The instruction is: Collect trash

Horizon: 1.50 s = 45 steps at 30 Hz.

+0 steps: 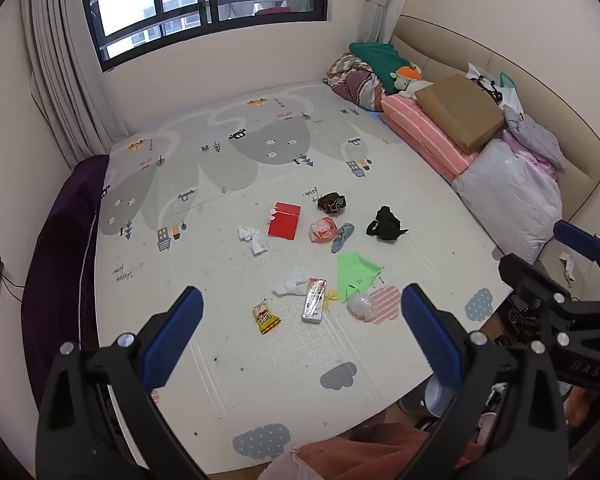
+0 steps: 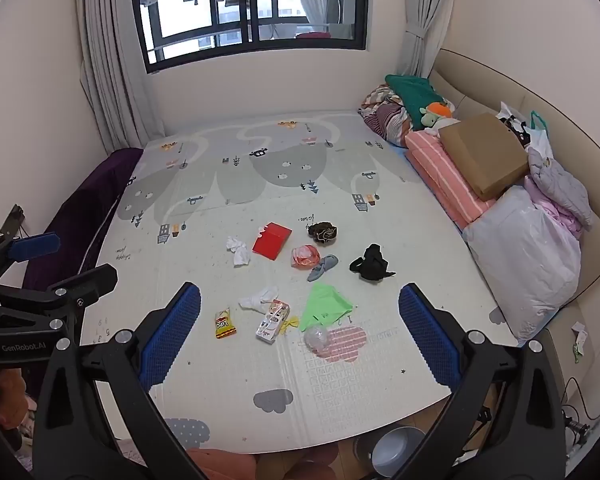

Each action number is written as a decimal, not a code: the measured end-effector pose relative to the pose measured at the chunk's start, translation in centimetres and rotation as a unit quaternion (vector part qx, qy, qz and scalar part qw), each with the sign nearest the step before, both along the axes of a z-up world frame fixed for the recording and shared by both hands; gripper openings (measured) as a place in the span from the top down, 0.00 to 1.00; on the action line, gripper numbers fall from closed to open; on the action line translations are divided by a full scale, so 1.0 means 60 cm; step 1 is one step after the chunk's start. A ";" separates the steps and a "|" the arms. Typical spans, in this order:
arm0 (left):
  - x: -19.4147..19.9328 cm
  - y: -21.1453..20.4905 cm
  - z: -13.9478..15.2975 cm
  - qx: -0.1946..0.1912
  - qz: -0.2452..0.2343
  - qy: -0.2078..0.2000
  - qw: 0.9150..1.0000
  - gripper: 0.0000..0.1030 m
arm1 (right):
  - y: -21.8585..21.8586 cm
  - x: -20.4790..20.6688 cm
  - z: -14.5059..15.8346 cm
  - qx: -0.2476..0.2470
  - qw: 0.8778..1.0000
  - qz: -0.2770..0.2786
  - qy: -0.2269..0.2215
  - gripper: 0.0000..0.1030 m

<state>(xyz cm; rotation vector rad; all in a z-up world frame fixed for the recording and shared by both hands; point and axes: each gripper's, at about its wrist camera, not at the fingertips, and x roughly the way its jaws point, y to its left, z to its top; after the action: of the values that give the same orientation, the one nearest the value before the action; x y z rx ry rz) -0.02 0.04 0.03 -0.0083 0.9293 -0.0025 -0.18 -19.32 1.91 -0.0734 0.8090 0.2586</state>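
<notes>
Litter lies scattered mid-mat: a yellow snack packet [image 1: 265,316] [image 2: 225,324], a white carton [image 1: 314,306] [image 2: 273,321], crumpled tissues [image 1: 253,238] [image 2: 238,250], a red box [image 1: 284,220] [image 2: 272,240], a green bag [image 1: 355,276] [image 2: 325,307], a clear plastic ball [image 1: 359,305] [image 2: 316,337] and a pink wad [image 1: 323,230] [image 2: 305,256]. My left gripper [image 1: 302,340] hangs open above the mat's near part, nothing between its blue pads. My right gripper [image 2: 300,336] is open too, empty, and also shows at the right edge [image 1: 556,280] of the left wrist view.
A patterned play mat [image 1: 228,368] covers the bed. Black cloth [image 1: 386,224], a grey sock [image 1: 342,237] and a brown scrunchie [image 1: 332,202] lie among the litter. Folded bedding, a cardboard box [image 1: 458,112] and bags line the right side. A grey bin [image 2: 394,452] stands below the mat's front edge.
</notes>
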 end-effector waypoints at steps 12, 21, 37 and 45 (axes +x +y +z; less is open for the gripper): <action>0.001 0.000 0.002 0.000 0.003 0.000 1.000 0.04 | -0.002 0.000 0.001 -0.001 1.000 -0.001 -0.004 0.07; 0.001 0.001 0.001 0.000 0.001 0.000 1.000 0.04 | -0.002 -0.001 0.001 -0.001 1.000 0.000 -0.005 0.07; 0.003 -0.003 0.001 -0.001 0.001 0.003 1.000 0.04 | -0.002 0.002 0.000 -0.002 1.000 0.000 -0.004 0.07; 0.004 -0.011 0.006 -0.002 0.001 0.003 1.000 0.04 | -0.001 0.002 0.001 -0.001 1.000 -0.001 -0.003 0.07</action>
<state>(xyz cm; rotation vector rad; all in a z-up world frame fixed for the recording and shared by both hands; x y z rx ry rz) 0.24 -0.62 0.37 -0.0120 0.9362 -0.0029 -0.05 -19.37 1.99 -0.0756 0.8023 0.2565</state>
